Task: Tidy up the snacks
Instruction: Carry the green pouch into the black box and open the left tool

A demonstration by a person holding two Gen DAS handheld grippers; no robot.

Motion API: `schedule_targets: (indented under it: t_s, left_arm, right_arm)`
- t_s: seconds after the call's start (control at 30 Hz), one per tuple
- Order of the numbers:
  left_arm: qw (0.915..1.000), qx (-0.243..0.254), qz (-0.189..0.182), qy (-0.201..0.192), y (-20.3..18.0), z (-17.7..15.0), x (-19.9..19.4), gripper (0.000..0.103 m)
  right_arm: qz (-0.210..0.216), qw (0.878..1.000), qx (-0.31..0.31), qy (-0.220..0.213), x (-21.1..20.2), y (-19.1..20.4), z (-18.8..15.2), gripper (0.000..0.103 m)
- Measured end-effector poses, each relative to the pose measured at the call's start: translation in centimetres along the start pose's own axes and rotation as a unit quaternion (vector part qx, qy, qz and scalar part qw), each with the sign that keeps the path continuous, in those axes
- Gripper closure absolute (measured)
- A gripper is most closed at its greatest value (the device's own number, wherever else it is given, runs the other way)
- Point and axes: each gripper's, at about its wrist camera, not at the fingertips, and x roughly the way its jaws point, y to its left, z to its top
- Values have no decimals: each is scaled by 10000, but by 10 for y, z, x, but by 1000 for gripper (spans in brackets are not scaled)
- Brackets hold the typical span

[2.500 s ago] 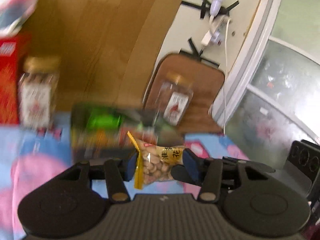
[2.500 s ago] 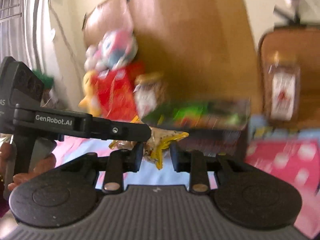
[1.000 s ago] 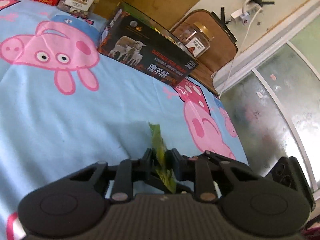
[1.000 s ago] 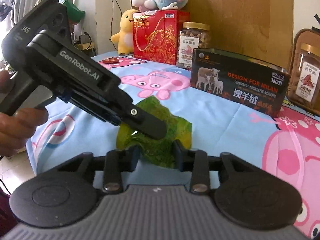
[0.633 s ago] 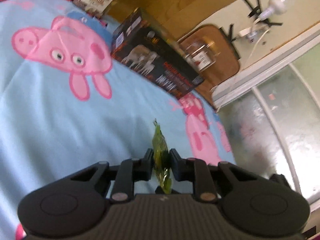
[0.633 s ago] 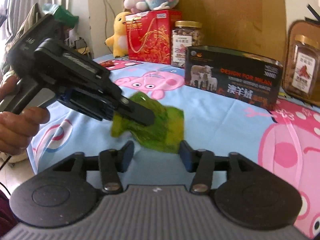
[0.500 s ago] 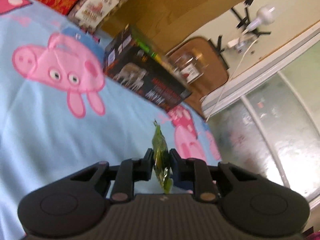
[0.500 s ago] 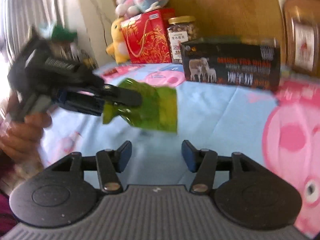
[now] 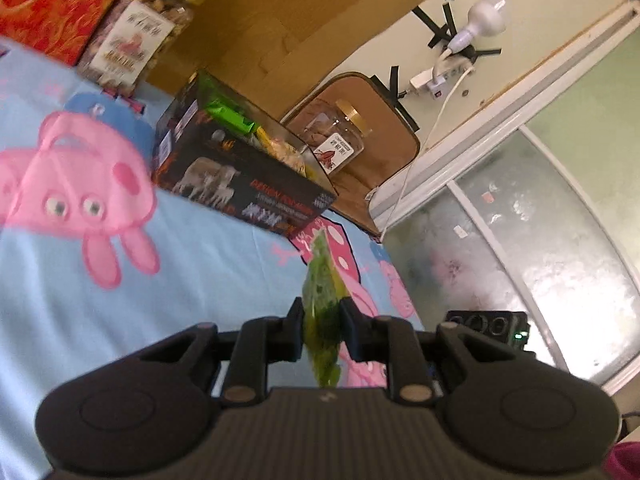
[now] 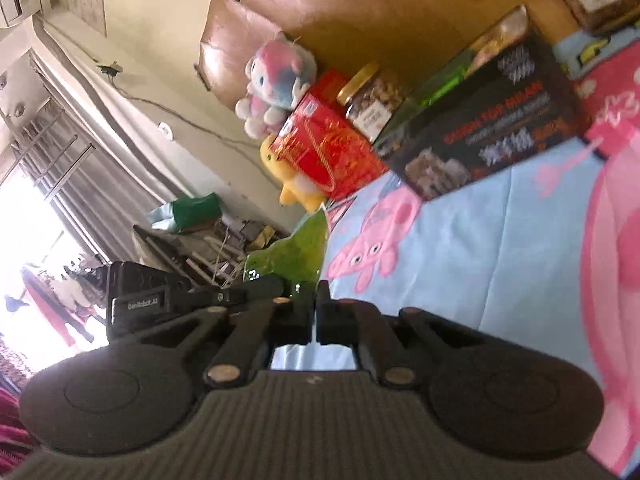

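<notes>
A green snack packet [image 9: 322, 308] stands on edge between the pads of my left gripper [image 9: 322, 314], which is shut on it above the blue pig-print cloth [image 9: 200, 280]. Beyond it stands a black open-top box [image 9: 240, 188] with green and yellow snack packets inside. In the right wrist view the same packet [image 10: 298, 248] sticks up just past my right gripper [image 10: 315, 300], whose jaws are shut with only a thin slit of light between them. The left gripper's finger [image 10: 256, 292] reaches in from the left and clamps the packet.
A red gift box [image 9: 52, 4] and a nut jar [image 9: 136, 40] stand at the back left, another jar [image 9: 336, 140] behind the black box. Plush toys [image 10: 276, 80] sit by the wooden headboard. The cloth's right edge drops off beside a glass door [image 9: 520, 260].
The right gripper let go of the green packet, opened wide, then shut and rolled sideways. The left gripper kept the packet and rose, bringing the black box nearer in view.
</notes>
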Motion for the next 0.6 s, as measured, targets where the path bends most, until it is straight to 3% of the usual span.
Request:
schedule_targets:
  t_s: [0.2,0.37,0.47,0.53,0.6]
  left_arm:
    - [9943,988,409,-57,-34,52,31,79]
    - [9862,1415,859,-31,-44,105,72,70]
    - [9726,1745,1539,-9,-45,130,106,56]
    - [9592,1846,2142,61,-39,138,129,44]
    - [9325,1976,3023,-25,-37,138,145,44]
  right_arm:
    - [-510,9952,-657,-521,-3,11,36,99]
    - [-1163,9794,-1309,-1007,14,13,77,100]
    - [-1687,9632,-1732,-1176,35,6,97,100]
    - [-2139,9514,-1913,-1117,55,-5,108,98]
    - [-2383,9459,-1967,-986,66,-19,113,92]
